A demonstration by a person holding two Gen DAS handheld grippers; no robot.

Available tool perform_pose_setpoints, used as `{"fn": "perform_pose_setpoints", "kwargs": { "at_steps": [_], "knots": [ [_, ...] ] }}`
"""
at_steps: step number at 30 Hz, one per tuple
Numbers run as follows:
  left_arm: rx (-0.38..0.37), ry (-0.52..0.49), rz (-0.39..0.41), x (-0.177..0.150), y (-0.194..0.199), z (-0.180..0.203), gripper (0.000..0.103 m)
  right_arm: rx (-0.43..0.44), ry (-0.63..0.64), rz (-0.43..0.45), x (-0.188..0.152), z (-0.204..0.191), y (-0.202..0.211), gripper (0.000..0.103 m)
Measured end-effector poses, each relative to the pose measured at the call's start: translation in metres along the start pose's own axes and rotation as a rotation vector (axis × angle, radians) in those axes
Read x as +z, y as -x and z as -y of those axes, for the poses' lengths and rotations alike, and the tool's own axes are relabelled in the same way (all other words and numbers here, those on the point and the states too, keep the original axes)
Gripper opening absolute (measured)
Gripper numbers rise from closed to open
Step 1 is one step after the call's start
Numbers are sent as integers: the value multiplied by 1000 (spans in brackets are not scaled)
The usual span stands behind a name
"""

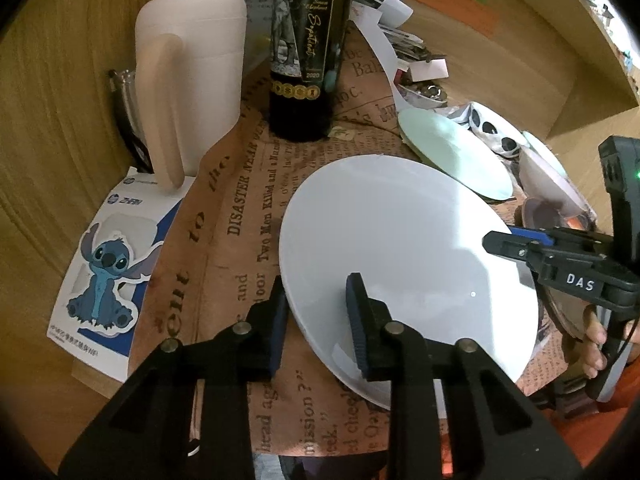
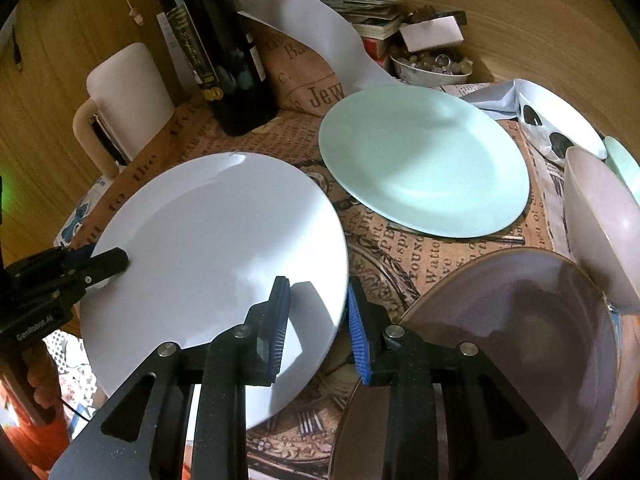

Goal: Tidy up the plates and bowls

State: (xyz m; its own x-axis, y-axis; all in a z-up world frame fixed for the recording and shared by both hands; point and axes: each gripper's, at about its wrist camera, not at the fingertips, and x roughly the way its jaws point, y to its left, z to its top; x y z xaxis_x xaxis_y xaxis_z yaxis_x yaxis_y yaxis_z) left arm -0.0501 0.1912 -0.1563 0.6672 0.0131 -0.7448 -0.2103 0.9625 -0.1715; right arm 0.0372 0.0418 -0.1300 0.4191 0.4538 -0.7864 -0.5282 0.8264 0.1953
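A large white plate lies over the newspaper-print cloth, held at two opposite rims. My left gripper is shut on its near-left rim, one blue pad on top of the plate and the other outside the edge; the right wrist view shows it at the plate's left side. My right gripper is shut on the plate's right rim, and it appears in the left wrist view as well. A mint-green plate rests flat behind it.
A brown-grey plate lies right of my right gripper, beside a pale bowl and a spotted white bowl. A dark wine bottle and a white mug stand at the back left. Papers and a trinket bowl crowd the back.
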Motion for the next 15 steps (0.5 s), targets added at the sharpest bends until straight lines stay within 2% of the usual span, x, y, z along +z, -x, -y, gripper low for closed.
{"fn": "perform_pose_setpoints", "kwargs": {
  "at_steps": [15],
  "knots": [
    [26, 21, 6, 4, 7, 8, 28, 35, -31, 84, -3, 3, 20, 25]
  ]
}}
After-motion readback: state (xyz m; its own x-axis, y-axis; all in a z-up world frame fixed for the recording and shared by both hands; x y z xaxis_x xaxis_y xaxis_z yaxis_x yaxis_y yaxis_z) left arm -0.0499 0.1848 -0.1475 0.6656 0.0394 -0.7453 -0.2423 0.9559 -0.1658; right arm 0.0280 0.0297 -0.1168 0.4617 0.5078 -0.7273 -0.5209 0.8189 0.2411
